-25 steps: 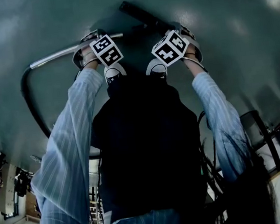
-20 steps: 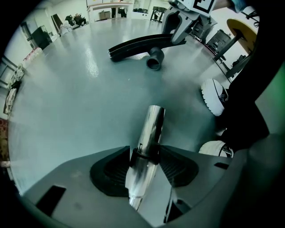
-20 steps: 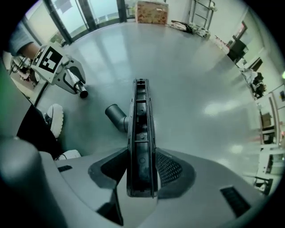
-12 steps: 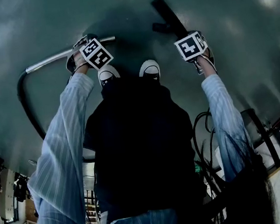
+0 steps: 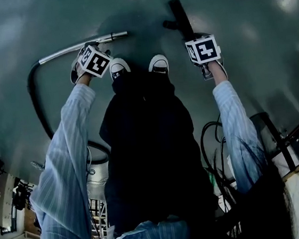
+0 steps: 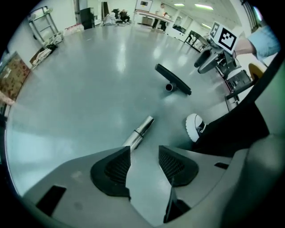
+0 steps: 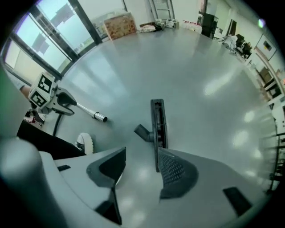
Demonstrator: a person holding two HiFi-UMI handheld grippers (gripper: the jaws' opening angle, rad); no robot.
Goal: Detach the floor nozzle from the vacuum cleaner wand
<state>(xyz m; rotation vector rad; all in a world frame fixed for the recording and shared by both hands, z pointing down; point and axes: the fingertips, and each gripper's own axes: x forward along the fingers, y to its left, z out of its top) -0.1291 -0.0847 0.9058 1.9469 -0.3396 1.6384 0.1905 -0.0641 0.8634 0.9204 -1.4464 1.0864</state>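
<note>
A: How much room is there round your fingers?
B: Plenty. Grey floor (image 7: 200,67) spreads wide beyond both pairs, and a cardboard box (image 7: 119,24) sits far off by the wall. Your white shoe (image 6: 193,127) is close on the right of your left gripper (image 6: 144,152).
A: And the grips?
B: Your left fingers (image 6: 111,169) stand apart, holding nothing. The silver wand (image 6: 139,130) lies on the floor just past their tips. Your right gripper (image 7: 141,153) has just been opening: its fingers (image 7: 176,171) are wide, with nothing between.
A: The nozzle?
B: The black floor nozzle (image 7: 158,122) is off the wand, flat on the floor just beyond your right fingers, its short neck towards the wand.
</note>
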